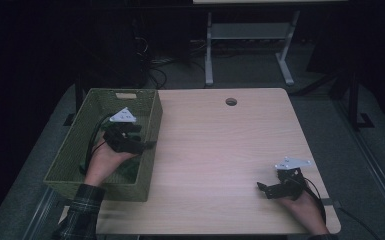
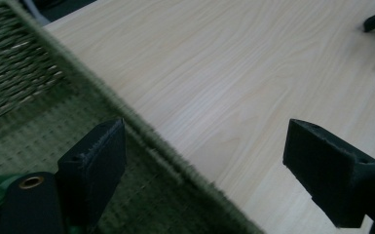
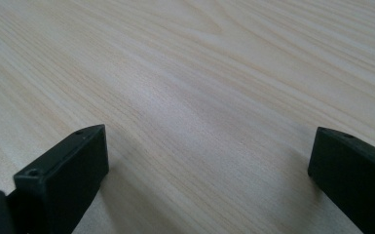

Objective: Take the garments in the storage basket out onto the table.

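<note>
Green basket (image 1: 149, 131) sits at counter's (image 1: 220, 150) left edge. Left hand-held gripper (image 1: 147, 144) hovers over basket's right rim, jaws wide, empty. Right hand-held gripper (image 1: 263, 188) low over bare counter near right corner, jaws wide, empty.

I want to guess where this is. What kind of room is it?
Probably a lab or workroom: a plain wooden table with a cable hole, a green woven basket, and cables on the floor near a metal stand.

- Left gripper (image 1: 147, 145): at near left, jaws spread wide, pointing right, held by the left hand (image 1: 105, 159).
- Right gripper (image 1: 261, 189): at near right, jaws spread wide, pointing left.
</note>
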The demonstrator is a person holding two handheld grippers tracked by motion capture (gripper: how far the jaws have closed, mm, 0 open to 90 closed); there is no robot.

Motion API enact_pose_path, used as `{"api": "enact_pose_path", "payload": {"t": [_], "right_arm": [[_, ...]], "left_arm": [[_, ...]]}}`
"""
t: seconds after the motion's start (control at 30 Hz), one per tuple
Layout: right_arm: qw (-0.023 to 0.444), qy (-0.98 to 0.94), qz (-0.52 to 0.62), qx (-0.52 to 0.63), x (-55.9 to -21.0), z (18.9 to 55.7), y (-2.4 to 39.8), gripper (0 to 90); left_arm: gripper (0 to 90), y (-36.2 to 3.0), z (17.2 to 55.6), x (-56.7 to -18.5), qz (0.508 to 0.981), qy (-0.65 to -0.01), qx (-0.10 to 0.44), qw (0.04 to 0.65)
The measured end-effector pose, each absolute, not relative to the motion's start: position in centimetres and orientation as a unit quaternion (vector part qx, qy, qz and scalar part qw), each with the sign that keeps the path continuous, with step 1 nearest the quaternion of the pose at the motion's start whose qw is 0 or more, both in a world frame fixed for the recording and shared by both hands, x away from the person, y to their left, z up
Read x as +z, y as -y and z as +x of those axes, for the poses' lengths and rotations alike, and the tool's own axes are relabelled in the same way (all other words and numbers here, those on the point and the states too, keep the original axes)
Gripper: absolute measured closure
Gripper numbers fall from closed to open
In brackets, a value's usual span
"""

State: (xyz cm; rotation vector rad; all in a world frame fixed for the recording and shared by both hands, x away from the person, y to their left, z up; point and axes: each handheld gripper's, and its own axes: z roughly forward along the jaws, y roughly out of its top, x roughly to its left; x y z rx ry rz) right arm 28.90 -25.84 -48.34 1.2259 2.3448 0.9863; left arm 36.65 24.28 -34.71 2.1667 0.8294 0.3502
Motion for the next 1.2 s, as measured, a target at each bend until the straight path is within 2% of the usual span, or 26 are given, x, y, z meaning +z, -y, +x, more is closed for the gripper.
{"api": "enact_pose_path", "payload": {"t": [0.57,1.2], "right_arm": [[0.158,-0.82,0.429,0.345,-48.3,28.9,25.8,0.7],[0.158,-0.82,0.429,0.345,-48.3,28.9,25.8,0.7]], "left_arm": [[24.5,-29.2,37.0,-35.8,0.83,-0.385,0.179,0.362],[40.5,-33.3,36.6,-37.8,0.83,-0.41,0.18,0.331]]}}
